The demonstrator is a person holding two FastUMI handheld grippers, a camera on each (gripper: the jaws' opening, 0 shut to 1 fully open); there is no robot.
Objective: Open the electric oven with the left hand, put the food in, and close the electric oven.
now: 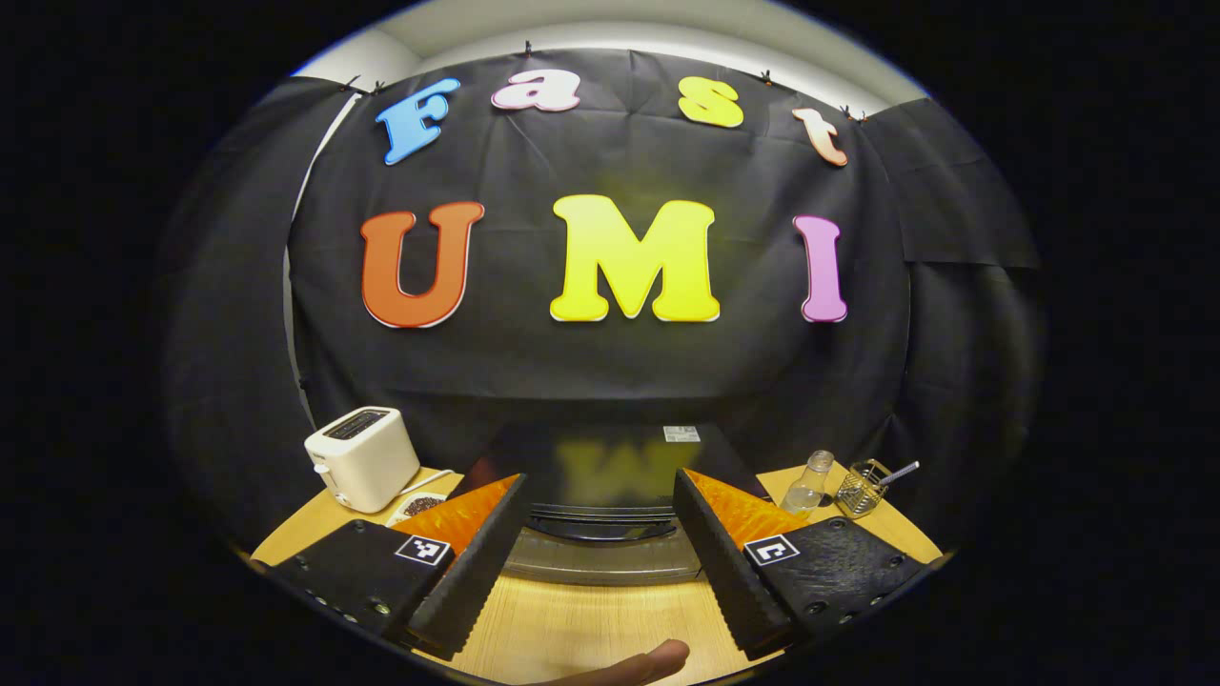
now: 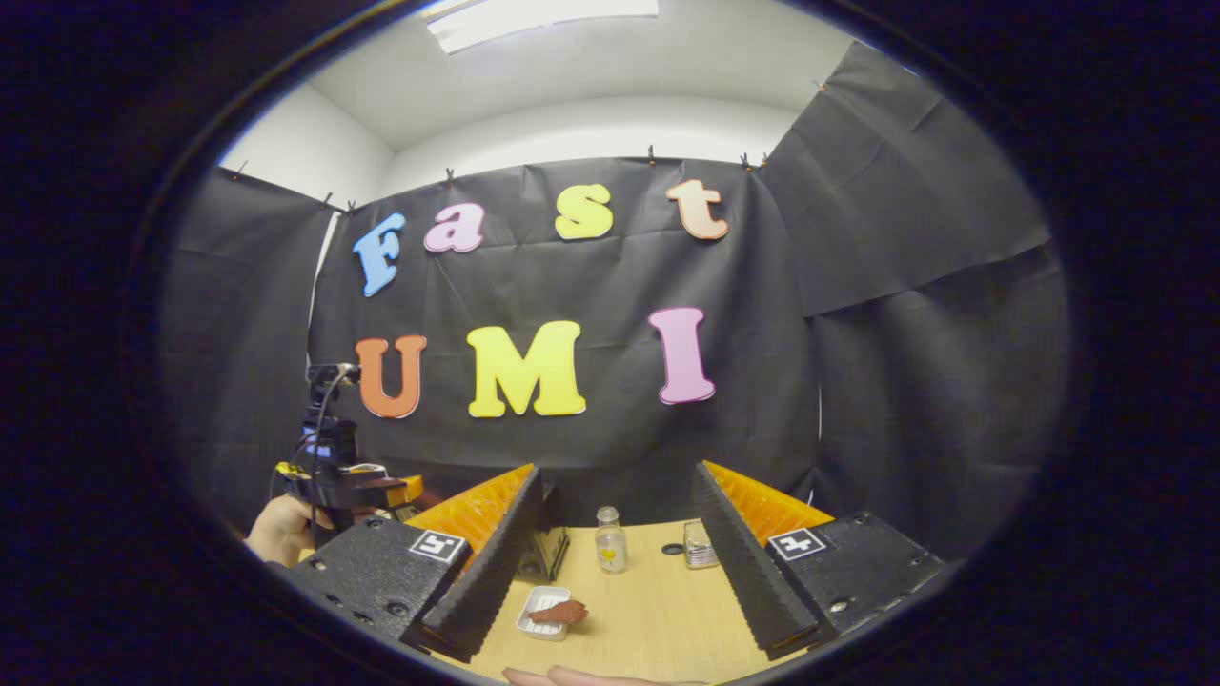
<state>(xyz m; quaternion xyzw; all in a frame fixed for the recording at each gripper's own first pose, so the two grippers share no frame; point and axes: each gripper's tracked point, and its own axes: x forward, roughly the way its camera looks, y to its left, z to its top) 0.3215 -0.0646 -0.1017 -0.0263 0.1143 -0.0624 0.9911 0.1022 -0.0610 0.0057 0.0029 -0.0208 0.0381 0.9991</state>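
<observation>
The black electric oven (image 1: 600, 457) stands straight ahead in the left gripper view, its door shut and its dark handle bar (image 1: 600, 527) across the front. My left gripper (image 1: 600, 562) is open just short of that handle, nothing between its fingers. In the right gripper view the food, a reddish-brown piece on a small white tray (image 2: 556, 613), lies on the table just ahead of my right gripper (image 2: 620, 562), which is open and empty. A corner of the oven (image 2: 548, 554) shows behind the left finger. The left gripper (image 2: 400, 491) is at far left, held by a hand (image 2: 281, 529).
A white toaster (image 1: 362, 457) and a small dish of dark bits (image 1: 421, 503) stand left of the oven. To its right are a glass bottle (image 1: 810, 481) and a glass cup in a wire holder (image 1: 863, 486). Bare wooden tabletop (image 1: 591, 619) lies in front.
</observation>
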